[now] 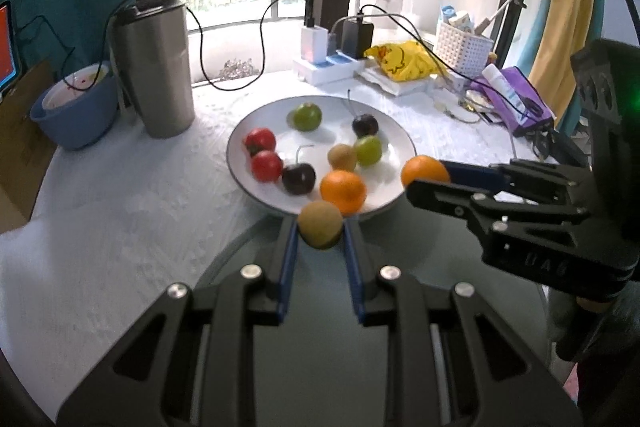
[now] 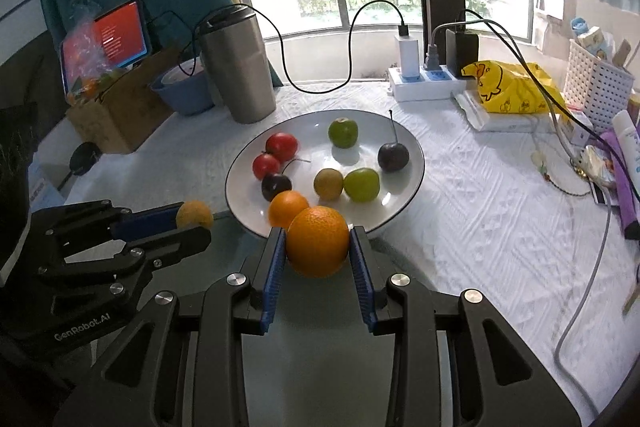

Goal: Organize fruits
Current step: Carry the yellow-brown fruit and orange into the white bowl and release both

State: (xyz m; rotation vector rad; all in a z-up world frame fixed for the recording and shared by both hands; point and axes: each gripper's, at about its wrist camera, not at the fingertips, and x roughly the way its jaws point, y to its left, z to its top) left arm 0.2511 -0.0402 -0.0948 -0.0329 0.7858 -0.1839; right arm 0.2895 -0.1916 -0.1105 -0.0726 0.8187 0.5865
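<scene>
Left tool [image 1: 320, 233] clamps a kiwi [image 1: 320, 224], right tool [image 2: 319, 243] an orange [image 2: 318, 241], hiding the plate [image 2: 400, 139] rim.

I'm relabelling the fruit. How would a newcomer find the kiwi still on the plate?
Start at the white plate before the steel tumbler. Near its middle, the kiwi touches a green apple; it alone there is dull fuzzy brown.
</scene>
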